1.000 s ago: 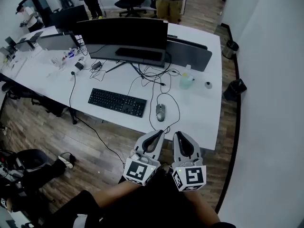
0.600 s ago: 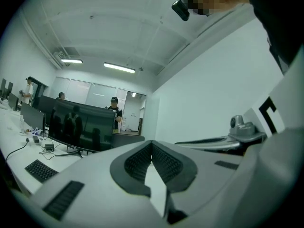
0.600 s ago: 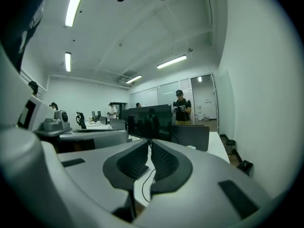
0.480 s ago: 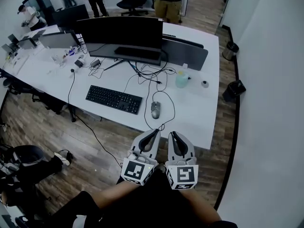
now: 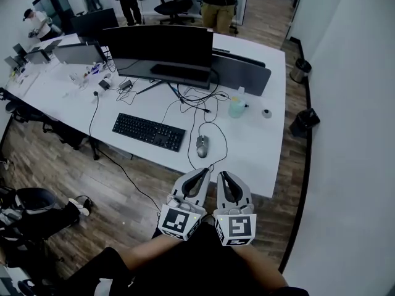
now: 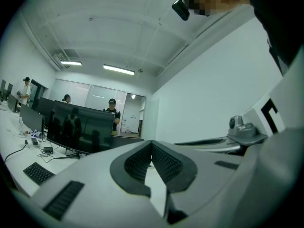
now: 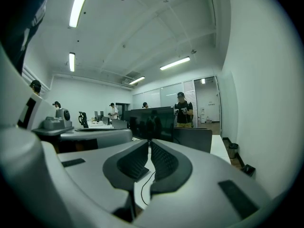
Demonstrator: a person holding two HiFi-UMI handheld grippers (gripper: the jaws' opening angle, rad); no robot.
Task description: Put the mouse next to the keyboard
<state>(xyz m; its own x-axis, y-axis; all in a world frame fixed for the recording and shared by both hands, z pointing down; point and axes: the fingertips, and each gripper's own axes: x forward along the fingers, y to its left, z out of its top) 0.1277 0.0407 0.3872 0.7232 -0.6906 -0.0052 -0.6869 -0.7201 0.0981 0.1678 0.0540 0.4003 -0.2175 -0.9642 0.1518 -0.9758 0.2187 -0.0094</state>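
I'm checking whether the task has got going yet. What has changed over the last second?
Nothing visibly changed. The mouse lies untouched on the desk, just right of the keyboard. The left tool and right tool hang shut and empty, side by side, short of the desk's near edge. Only the head view itself shifted slightly.

Both handheld grippers raised side by side ahead of the torso, jaws together, empty.

The grey plastic two-jaw left gripper (image 5: 205, 173) and the matching grey right gripper (image 5: 223, 176) sit just beside each other, pointing away from the body at about level, tips leaning slightly inward. Left gripper view: dark ribbed pads (image 6: 140, 163) meet at the tip, nothing between. Right gripper view: dark ribbed pads (image 7: 164, 161) likewise closed on nothing. Black-and-white marker cube (image 5: 179, 219) on the left rear, another cube (image 5: 236, 227) on the right. Bare forearms (image 5: 145, 250) run back toward the lower frame edge.
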